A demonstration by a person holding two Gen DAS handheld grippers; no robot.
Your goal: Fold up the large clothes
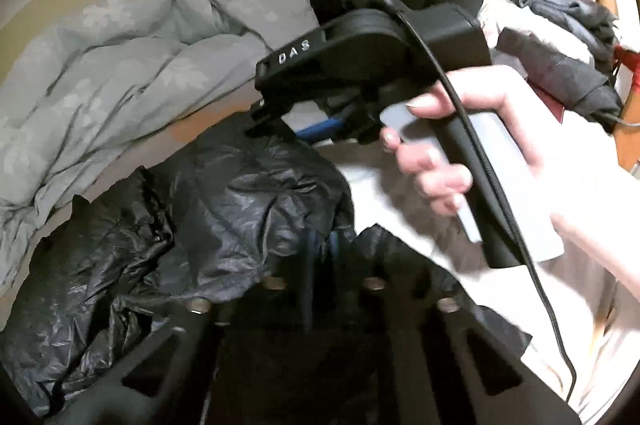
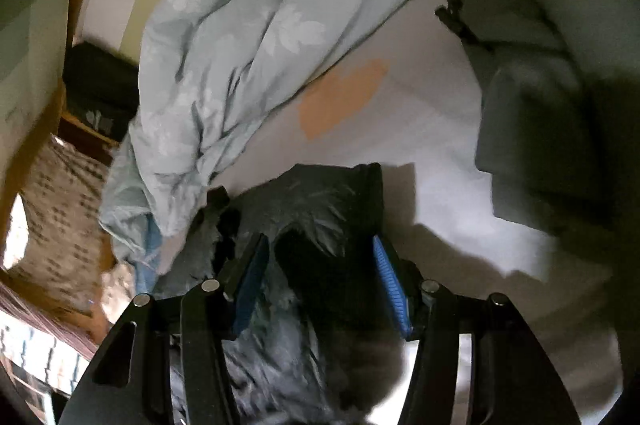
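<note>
Bedding carries everything: a pale bedsheet (image 2: 432, 129) on the mattress, with a rumpled grey leaf-printed duvet (image 1: 132, 57) heaped along its far edge. On the sheet lies the task's thing, a large black shiny crinkled jacket (image 1: 224, 209), bunched rather than spread, its bulk at the near-left part of the sheet below the duvet. In the right wrist view a straight hemmed end of the jacket (image 2: 344, 185) points toward the far edge, so its long axis seems to run from the near edge away toward the duvet, though the crumpling leaves that uncertain. The right gripper (image 2: 320, 277) hangs right over that end, its blue pads (image 2: 386, 273) standing apart on either side of the fabric without pressing it; it is the nearer one to the hem. The left gripper (image 1: 320, 249) has its jaws closed together low over the jacket; whether cloth is pinched between them I cannot tell.
</note>
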